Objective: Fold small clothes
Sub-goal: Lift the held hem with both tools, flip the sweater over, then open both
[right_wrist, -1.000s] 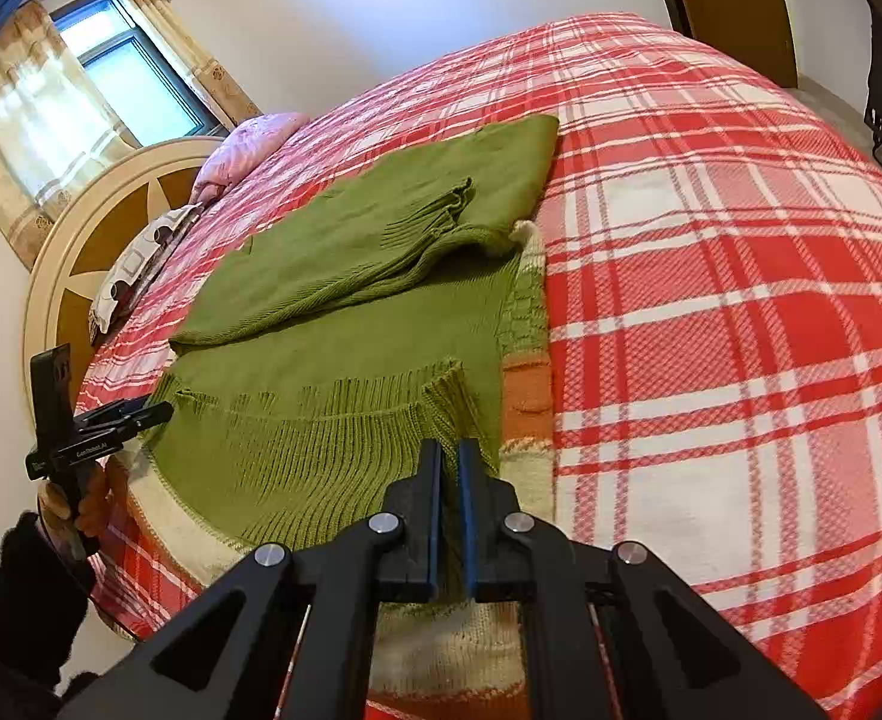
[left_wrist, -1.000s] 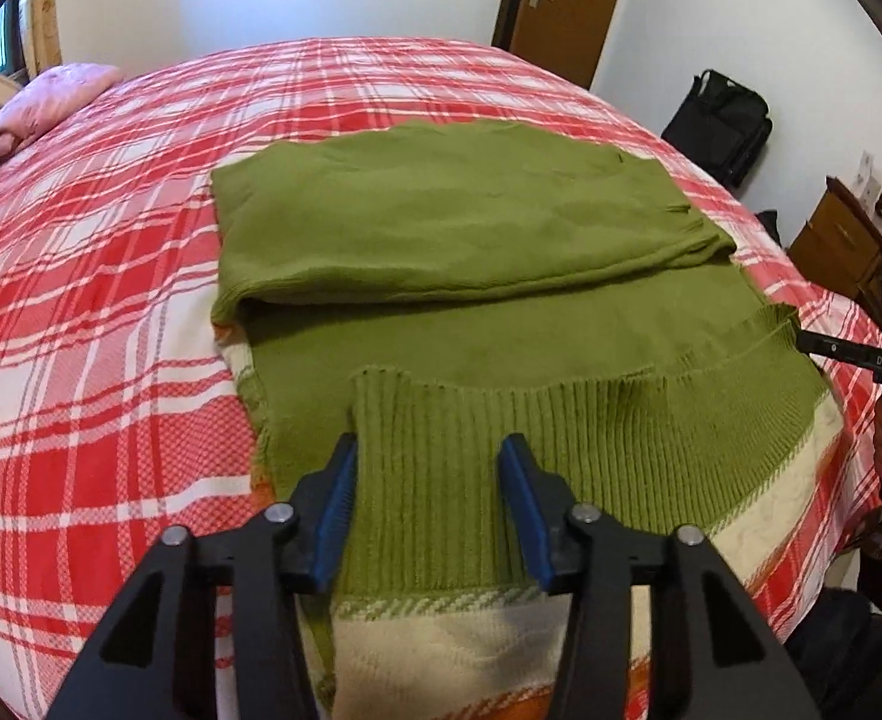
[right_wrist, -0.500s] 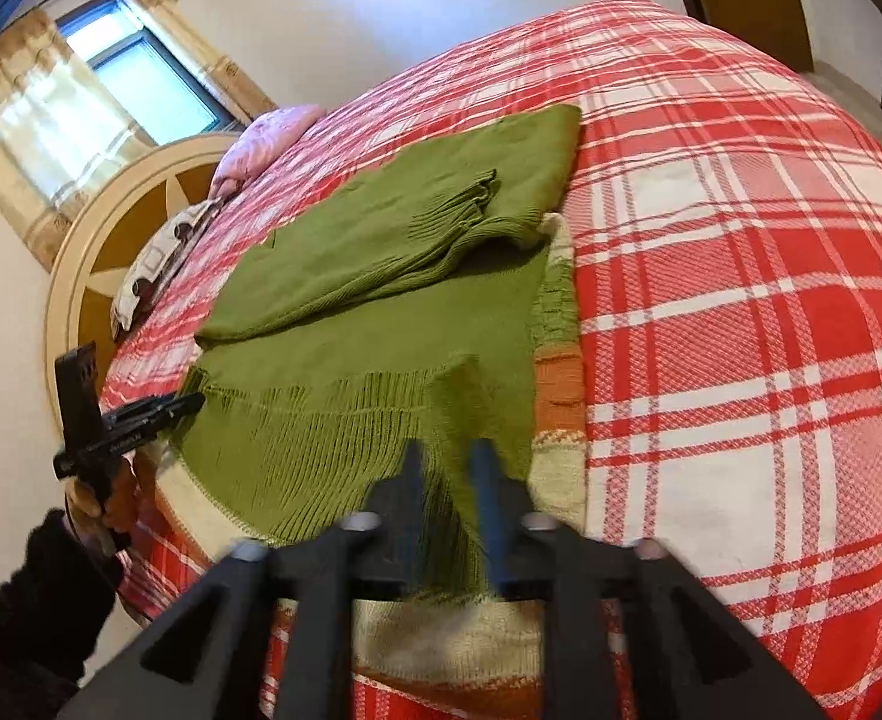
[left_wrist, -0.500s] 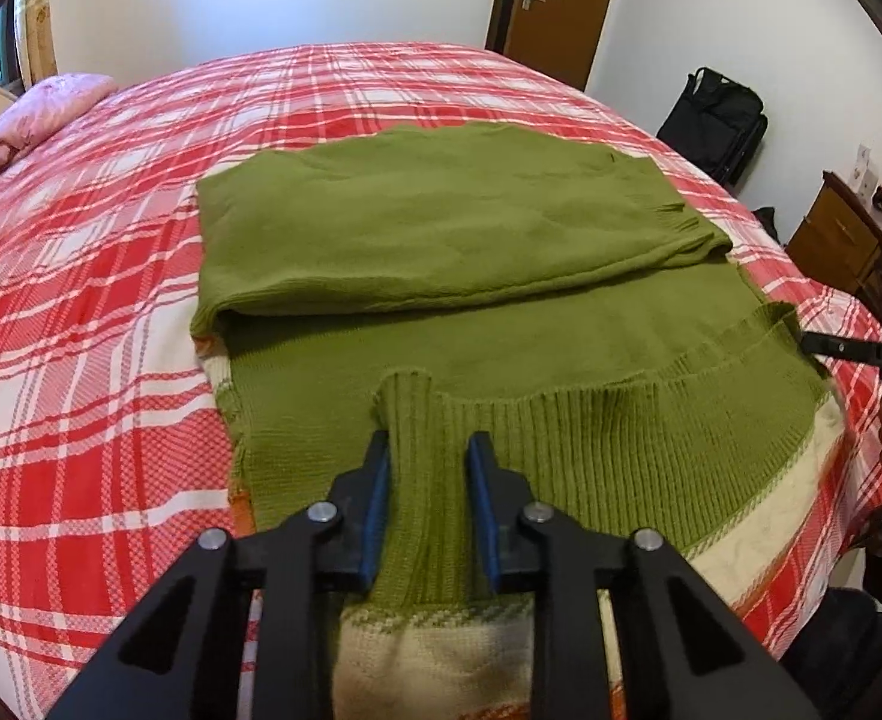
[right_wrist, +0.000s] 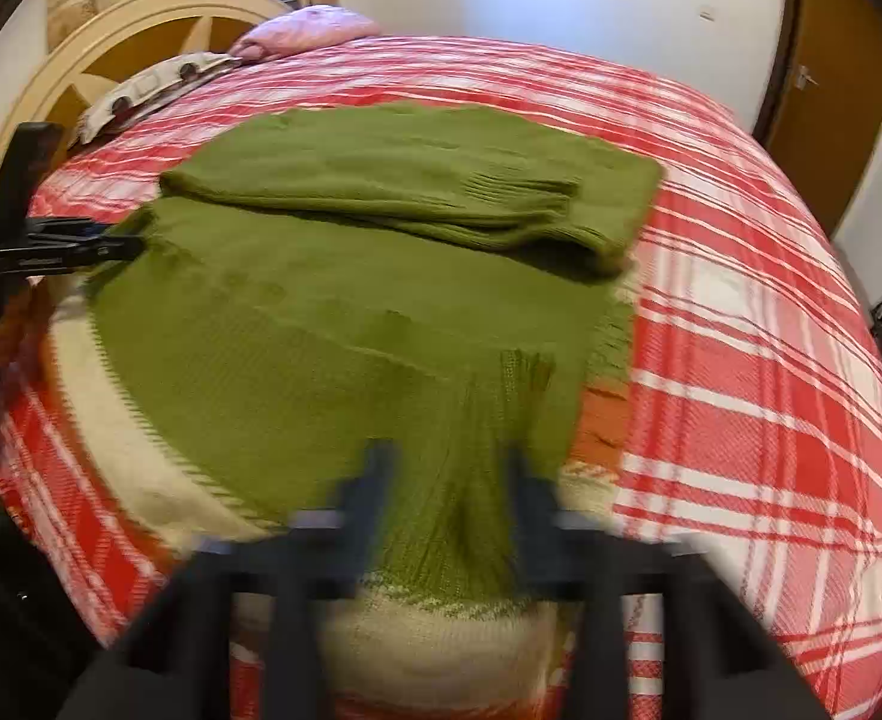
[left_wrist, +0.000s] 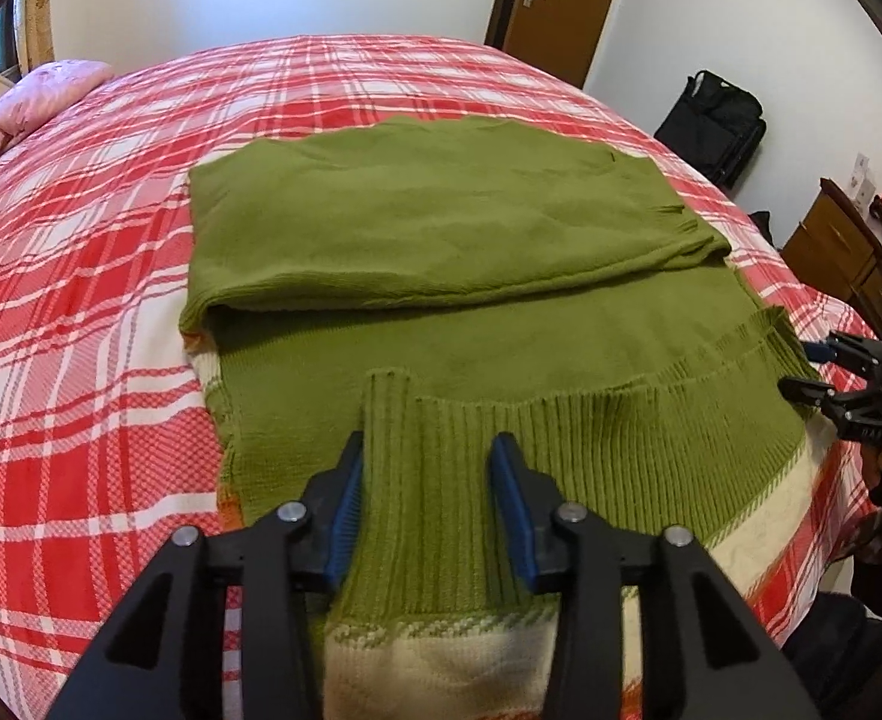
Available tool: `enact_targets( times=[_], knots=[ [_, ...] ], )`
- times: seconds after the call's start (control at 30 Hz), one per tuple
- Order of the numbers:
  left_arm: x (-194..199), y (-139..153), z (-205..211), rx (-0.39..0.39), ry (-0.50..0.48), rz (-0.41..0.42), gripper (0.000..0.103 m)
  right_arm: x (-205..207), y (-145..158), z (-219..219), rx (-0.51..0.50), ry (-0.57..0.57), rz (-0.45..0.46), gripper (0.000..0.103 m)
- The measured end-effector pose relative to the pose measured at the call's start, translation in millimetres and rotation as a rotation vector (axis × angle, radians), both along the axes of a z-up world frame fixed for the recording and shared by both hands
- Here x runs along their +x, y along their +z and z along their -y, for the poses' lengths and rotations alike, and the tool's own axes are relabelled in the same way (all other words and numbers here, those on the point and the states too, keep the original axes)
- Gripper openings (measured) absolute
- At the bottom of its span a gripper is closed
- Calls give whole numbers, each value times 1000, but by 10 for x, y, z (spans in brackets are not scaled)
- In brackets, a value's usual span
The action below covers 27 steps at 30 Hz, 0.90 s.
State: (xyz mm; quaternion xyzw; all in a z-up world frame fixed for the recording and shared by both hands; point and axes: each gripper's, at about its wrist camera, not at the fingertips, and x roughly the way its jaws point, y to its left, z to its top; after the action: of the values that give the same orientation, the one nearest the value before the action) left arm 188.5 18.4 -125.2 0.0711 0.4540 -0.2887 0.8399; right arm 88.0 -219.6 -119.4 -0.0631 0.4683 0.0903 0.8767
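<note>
Green knitted sweater [left_wrist: 441, 228], half-folded, on red plaid bed [left_wrist: 81, 300], frame centre. Left hand-held gripper [left_wrist: 429, 504] opening, right hand-held gripper [right_wrist: 447, 480] closing, both astride ribbed hem [left_wrist: 561, 438]; pads not pressing it. Next: likely pinch, carry hem away.

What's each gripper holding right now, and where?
Both straddle the green sweater's ribbed hem. Left gripper is opening, pads off the fabric. Right gripper is closing on its corner; blur hides contact.

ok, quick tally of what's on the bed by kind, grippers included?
Sweater: 1 (green)
Pillows: 2, pink pillow and patterned pillow
Grippers: 2, left gripper opening, right gripper closing; sweater's ribbed hem sits between both sets of jaws
Total: 5
</note>
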Motion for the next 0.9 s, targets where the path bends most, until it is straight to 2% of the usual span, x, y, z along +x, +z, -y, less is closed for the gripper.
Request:
enact_targets(
  times=[0.03,0.07,0.13,0.27,0.43,0.6,0.77,0.9],
  knots=[
    [-12,6,8,8,3,7,24,-2,28,25,19,-14,-2,15],
    [-18,15,7,11,7,11,16,-14,52,55,38,-28,1,14],
    [-52,44,-17,-1,9,9,13,-70,150,140,93,-60,22,14],
    [-143,152,-131,-30,42,31,11,-249,468,256,229,-134,124,14],
    [-198,484,-403,-197,121,51,10,-302,788,362,409,-195,229,13],
    [-221,704,-415,-220,161,111,10,-228,910,161,343,-187,267,13],
    [-146,726,-341,-188,212,138,10,-126,1002,111,304,-182,306,13],
    [-11,769,-343,-206,256,138,10,34,1074,100,267,-175,333,13]
  ],
)
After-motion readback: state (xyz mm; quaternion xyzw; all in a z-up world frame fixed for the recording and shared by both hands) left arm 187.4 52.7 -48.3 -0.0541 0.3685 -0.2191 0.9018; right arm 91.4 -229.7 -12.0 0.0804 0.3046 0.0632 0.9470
